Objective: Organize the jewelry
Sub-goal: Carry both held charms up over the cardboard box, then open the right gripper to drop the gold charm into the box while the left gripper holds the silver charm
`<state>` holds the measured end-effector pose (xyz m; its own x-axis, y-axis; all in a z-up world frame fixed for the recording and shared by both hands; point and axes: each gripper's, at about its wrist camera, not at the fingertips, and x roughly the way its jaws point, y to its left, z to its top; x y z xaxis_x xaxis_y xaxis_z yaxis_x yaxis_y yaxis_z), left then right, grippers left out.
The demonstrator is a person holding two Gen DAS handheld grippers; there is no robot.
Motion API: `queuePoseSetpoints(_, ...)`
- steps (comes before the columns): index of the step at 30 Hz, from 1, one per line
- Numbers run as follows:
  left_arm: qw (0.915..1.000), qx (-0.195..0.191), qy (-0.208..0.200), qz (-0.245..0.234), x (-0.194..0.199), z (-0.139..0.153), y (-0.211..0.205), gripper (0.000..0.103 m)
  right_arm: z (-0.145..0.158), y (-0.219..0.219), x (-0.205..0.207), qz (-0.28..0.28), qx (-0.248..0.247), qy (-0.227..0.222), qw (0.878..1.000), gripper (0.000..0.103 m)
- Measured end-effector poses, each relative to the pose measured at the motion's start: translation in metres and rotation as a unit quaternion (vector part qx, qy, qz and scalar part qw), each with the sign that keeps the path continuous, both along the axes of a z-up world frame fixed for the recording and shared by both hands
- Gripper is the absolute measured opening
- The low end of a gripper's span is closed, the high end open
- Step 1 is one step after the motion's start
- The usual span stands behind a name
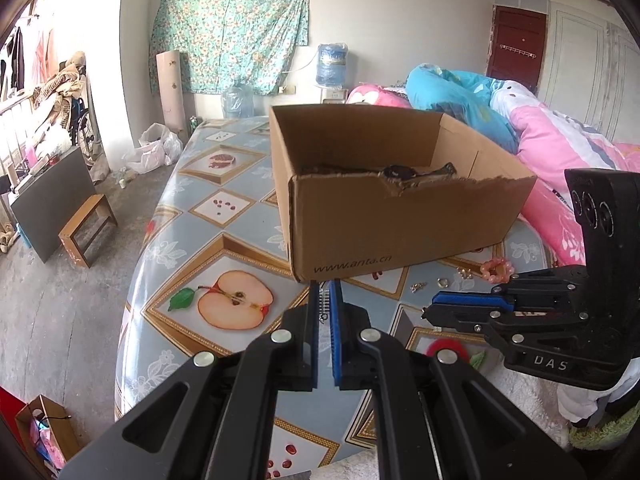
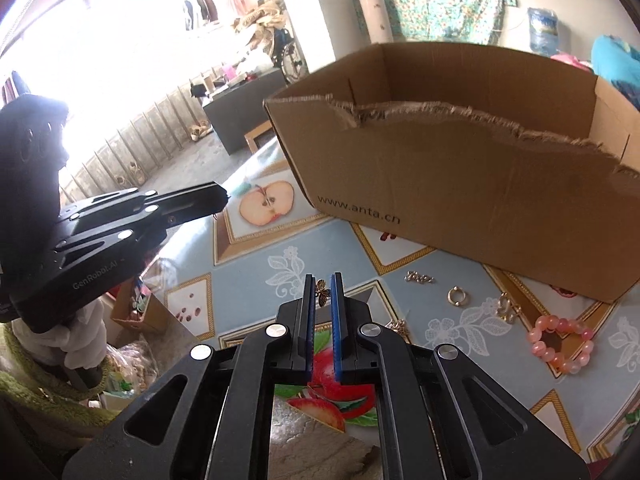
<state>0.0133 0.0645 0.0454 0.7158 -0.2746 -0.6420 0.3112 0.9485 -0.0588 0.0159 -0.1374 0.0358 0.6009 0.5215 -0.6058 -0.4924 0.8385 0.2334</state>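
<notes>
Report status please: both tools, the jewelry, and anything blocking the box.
Left tool shut on a small chain piece. Right tool shut on butterfly charm. Pink bead bracelet and gold ring on table. Cardboard box open, path clear.

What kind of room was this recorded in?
Most likely a lived-in bedroom doubling as storage: a pink quilt piled on bedding, a water dispenser, and a floral sheet hung on the wall.
</notes>
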Motion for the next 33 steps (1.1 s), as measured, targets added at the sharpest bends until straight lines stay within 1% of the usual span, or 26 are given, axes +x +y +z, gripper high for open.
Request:
queuePoseSetpoints(2, 0.9998, -0.005, -0.016, -0.012, 0.001, 0.013, -0.005, 0.004, 0.015, -0.009, -0.002, -0.002, 0.016, -0.015, 1.000, 0.005)
queuePoseSetpoints(6, 0.9972, -0.010, -0.059, -0.044, 0.008, 0.044, -0.018, 0.004, 0.054, -0.024, -0.009, -0.009, 0.038, -0.059, 0.997, 0.005)
queuePoseSetpoints(10, 0.9935, -0.014, -0.083, -0.077, 0.030, 0.068, -0.034, 0.004, 0.090, -0.043, 0.006, -0.014, 0.049, -0.092, 0.994, 0.005)
queuePoseSetpoints(12, 0.9924, -0.004, -0.084, -0.091, 0.048, 0.074, -0.043, 0.004, 0.098, -0.050, 0.025, -0.017, 0.050, -0.087, 0.995, 0.005)
queuePoseSetpoints(14, 0.9920, 0.007, -0.071, -0.104, 0.068, 0.074, -0.051, 0.004, 0.102, -0.057, 0.054, -0.019, 0.052, -0.062, 0.997, 0.005)
queuePoseSetpoints(15, 0.9922, 0.016, -0.062, -0.107, 0.080, 0.073, -0.056, 0.004, 0.100, -0.057, 0.071, -0.017, 0.055, -0.040, 0.998, 0.005)
queuePoseSetpoints(18, 0.9921, 0.034, -0.021, -0.119, 0.114, 0.062, -0.068, 0.004, 0.086, -0.059, 0.129, -0.016, 0.068, 0.051, 0.996, 0.005)
queuePoseSetpoints(21, 0.9895, 0.056, 0.032, -0.129, 0.147, 0.045, -0.079, 0.004, 0.061, -0.059, 0.176, -0.016, 0.066, 0.139, 0.988, 0.005)
queuePoseSetpoints(24, 0.9842, 0.076, 0.082, -0.137, 0.173, 0.028, -0.087, 0.004, 0.037, -0.058, 0.212, -0.015, 0.070, 0.214, 0.974, 0.005)
queuePoseSetpoints(27, 0.9791, 0.086, 0.117, -0.143, 0.192, 0.017, -0.092, 0.004, 0.022, -0.057, 0.237, -0.020, 0.056, 0.253, 0.966, 0.005)
queuePoseSetpoints(31, 0.9724, 0.090, 0.157, -0.147, 0.210, 0.010, -0.095, 0.004, 0.008, -0.055, 0.258, -0.019, 0.059, 0.300, 0.952, 0.005)
queuePoseSetpoints(33, 0.9691, 0.096, 0.173, -0.148, 0.216, 0.007, -0.099, 0.004, 0.005, -0.052, 0.260, -0.017, 0.053, 0.308, 0.950, 0.006)
